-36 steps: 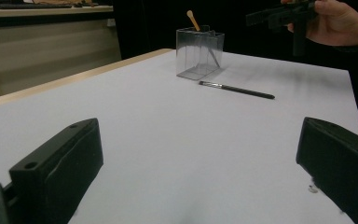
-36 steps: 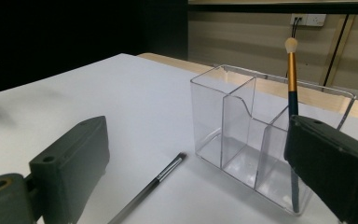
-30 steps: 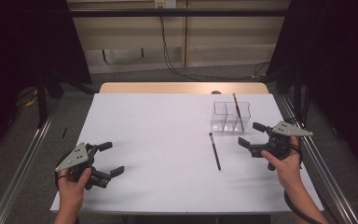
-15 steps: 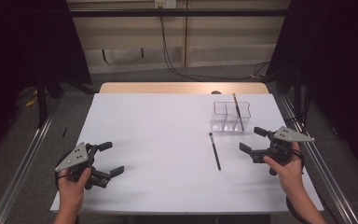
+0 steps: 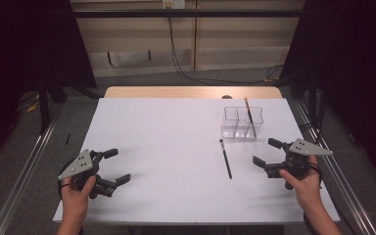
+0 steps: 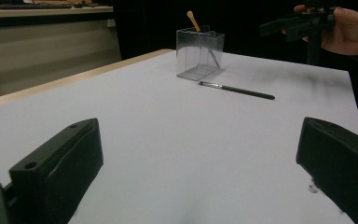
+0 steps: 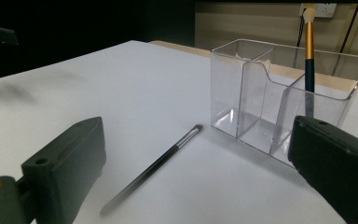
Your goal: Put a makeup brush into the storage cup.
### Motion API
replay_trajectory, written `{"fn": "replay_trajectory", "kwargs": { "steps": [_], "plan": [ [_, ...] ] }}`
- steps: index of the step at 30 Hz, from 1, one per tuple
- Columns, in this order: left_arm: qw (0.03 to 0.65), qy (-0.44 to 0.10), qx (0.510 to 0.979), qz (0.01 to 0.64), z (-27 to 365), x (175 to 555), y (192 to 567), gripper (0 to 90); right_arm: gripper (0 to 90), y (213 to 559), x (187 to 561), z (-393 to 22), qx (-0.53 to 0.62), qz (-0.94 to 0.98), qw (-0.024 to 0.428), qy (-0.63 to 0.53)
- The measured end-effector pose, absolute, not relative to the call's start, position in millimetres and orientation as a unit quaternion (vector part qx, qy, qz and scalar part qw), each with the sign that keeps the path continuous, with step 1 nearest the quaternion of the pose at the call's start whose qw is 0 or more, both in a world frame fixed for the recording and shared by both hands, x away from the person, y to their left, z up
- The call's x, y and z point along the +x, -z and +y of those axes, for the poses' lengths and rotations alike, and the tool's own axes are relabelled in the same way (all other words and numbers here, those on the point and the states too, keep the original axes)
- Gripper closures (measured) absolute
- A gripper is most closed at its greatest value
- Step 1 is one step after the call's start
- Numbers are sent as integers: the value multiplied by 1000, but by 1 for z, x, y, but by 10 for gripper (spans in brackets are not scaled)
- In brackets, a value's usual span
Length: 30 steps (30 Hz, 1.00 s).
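A thin black makeup brush (image 5: 225, 158) lies flat on the white table (image 5: 176, 142), right of centre. Behind it stands a clear divided organiser (image 5: 235, 123) with a gold-handled brush (image 5: 248, 113) leaning in its right compartment. My right gripper (image 5: 264, 152) is open and empty, just right of the lying brush. In the right gripper view the lying brush (image 7: 154, 165) runs between the open jaws, with the organiser (image 7: 261, 88) and the upright brush (image 7: 309, 56) beyond. My left gripper (image 5: 119, 166) is open and empty at the front left. From it I see the organiser (image 6: 200, 53) and the lying brush (image 6: 237, 89) far off.
The table's wooden back edge (image 5: 191, 92) runs behind the organiser. Metal rails (image 5: 24, 166) flank the table on both sides. The other hand and its gripper (image 6: 303, 23) show at the top right of the left gripper view. White surface spreads between the two grippers.
My right gripper has drifted a little toward the front edge of the table, still open. The left gripper and both brushes have stayed put.
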<state>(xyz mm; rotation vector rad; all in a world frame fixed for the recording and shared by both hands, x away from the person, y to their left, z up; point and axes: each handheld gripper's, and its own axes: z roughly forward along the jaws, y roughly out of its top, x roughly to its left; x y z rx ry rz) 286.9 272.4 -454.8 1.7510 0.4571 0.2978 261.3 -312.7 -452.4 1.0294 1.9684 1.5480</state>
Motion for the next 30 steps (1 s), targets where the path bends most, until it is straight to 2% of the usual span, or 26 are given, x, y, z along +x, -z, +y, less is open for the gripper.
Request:
{"fn": "replay_trajectory", "kwargs": {
  "steps": [30],
  "plan": [
    [608,-125,758,198,271,287,456,4,25,466,236,-314,364,722,208,-550]
  ]
}}
